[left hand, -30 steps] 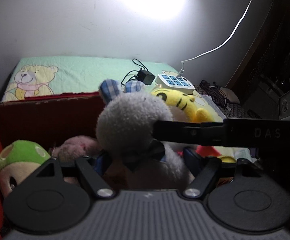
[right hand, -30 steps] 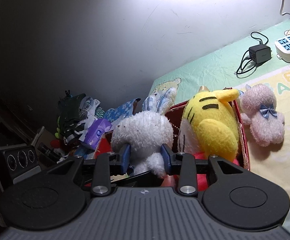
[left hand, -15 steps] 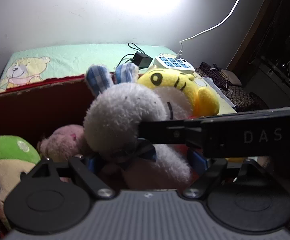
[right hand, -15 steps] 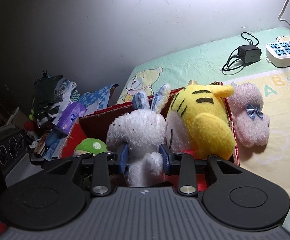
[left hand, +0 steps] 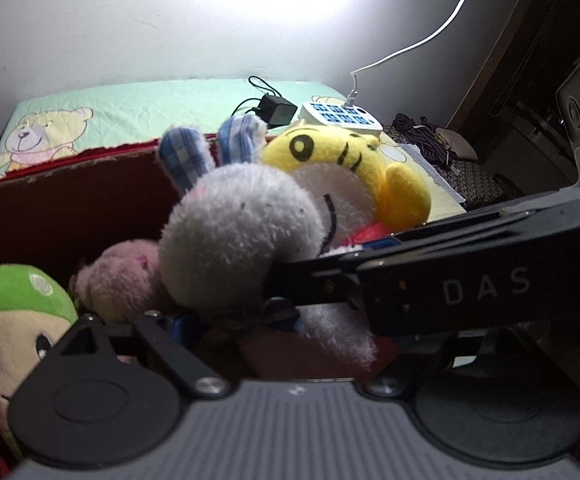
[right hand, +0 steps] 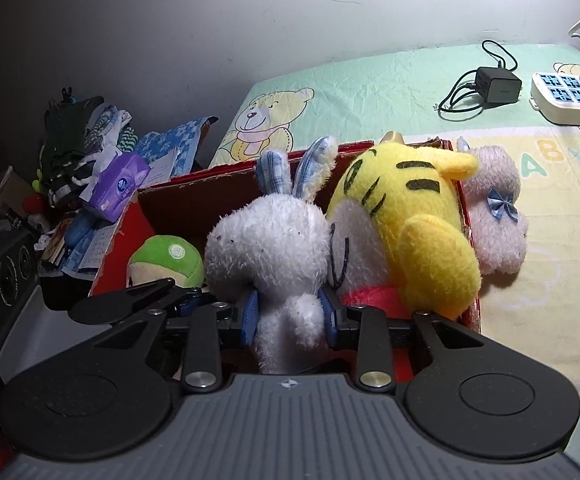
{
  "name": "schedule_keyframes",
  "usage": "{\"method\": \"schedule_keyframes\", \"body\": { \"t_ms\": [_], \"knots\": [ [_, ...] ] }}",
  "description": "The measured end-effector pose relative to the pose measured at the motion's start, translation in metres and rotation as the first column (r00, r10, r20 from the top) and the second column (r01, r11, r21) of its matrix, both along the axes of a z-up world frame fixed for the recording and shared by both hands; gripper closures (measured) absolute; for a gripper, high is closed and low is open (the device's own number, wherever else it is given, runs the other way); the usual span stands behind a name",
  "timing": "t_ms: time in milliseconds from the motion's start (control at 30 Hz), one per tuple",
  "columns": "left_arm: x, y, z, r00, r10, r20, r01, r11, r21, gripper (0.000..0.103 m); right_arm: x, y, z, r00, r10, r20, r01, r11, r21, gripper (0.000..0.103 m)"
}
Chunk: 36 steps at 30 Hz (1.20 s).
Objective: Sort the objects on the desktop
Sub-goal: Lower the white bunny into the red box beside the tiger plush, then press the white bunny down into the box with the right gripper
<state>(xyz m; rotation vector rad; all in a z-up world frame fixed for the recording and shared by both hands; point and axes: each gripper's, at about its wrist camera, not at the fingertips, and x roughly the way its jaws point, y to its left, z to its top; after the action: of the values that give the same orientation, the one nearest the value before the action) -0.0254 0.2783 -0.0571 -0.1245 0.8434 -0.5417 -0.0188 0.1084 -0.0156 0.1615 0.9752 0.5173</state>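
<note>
My right gripper [right hand: 290, 316] is shut on a white plush rabbit [right hand: 267, 236] with blue checked ears and holds it inside the red box [right hand: 193, 196]. The rabbit also shows in the left wrist view [left hand: 233, 236]. A yellow tiger plush [right hand: 410, 224] sits in the box to its right, and a green-capped doll [right hand: 165, 260] to its left. A pink plush [left hand: 121, 276] lies in the box behind the rabbit. My left gripper [left hand: 285, 320] is open and spread wide around the rabbit's lower body; its fingertips are mostly hidden. The right gripper crosses the left wrist view [left hand: 450, 276].
A second pink plush with a blue bow [right hand: 494, 216] lies outside the box on the bear-print sheet [right hand: 370, 88]. A black charger [right hand: 494, 84] and a white power strip [right hand: 570, 96] lie at the back. Clutter with a purple tissue pack [right hand: 117, 188] is at the left.
My right gripper has lowered the rabbit deeper into the box beside the tiger. The left gripper has closed in nearer the toys.
</note>
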Motion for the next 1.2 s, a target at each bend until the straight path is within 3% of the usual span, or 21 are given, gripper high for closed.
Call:
{"method": "schedule_keyframes", "body": {
  "t_ms": [167,467,667,767,833,900,1200],
  "knots": [
    [0.004,0.003,0.000,1.000,0.003,-0.013,-0.003,1.000,0.003,0.011,0.007,-0.004,-0.006,0.999,-0.018,-0.028,0.019,1.000,0.025,0.070],
    [-0.009,0.016,0.012,1.000,0.006,0.022,-0.006,1.000,-0.006,0.008,-0.006,-0.004,0.006,0.998,-0.005,0.061,0.004,1.000,0.024,0.063],
    [-0.017,0.027,0.022,0.997,0.047,0.068,-0.046,0.999,-0.023,0.008,-0.012,-0.012,0.018,0.990,-0.037,0.139,0.023,0.995,0.099,0.063],
    [-0.015,0.031,0.024,0.995,0.073,0.072,-0.070,0.996,-0.050,0.008,-0.011,-0.016,0.018,0.987,-0.069,0.145,0.049,0.989,0.138,0.066],
    [-0.014,0.031,0.024,0.995,0.070,0.075,-0.065,0.996,-0.065,0.008,-0.008,-0.017,0.015,0.989,-0.083,0.126,0.063,0.986,0.156,0.078],
    [-0.012,0.027,0.023,0.996,0.060,0.071,-0.056,0.997,-0.058,0.009,-0.006,-0.017,0.009,0.992,-0.089,0.093,0.074,0.986,0.151,0.083],
    [-0.008,0.012,0.017,0.996,0.040,0.077,-0.038,0.999,-0.029,0.009,-0.003,-0.024,-0.008,0.993,-0.117,0.027,0.112,0.983,0.148,0.087]
  ]
}}
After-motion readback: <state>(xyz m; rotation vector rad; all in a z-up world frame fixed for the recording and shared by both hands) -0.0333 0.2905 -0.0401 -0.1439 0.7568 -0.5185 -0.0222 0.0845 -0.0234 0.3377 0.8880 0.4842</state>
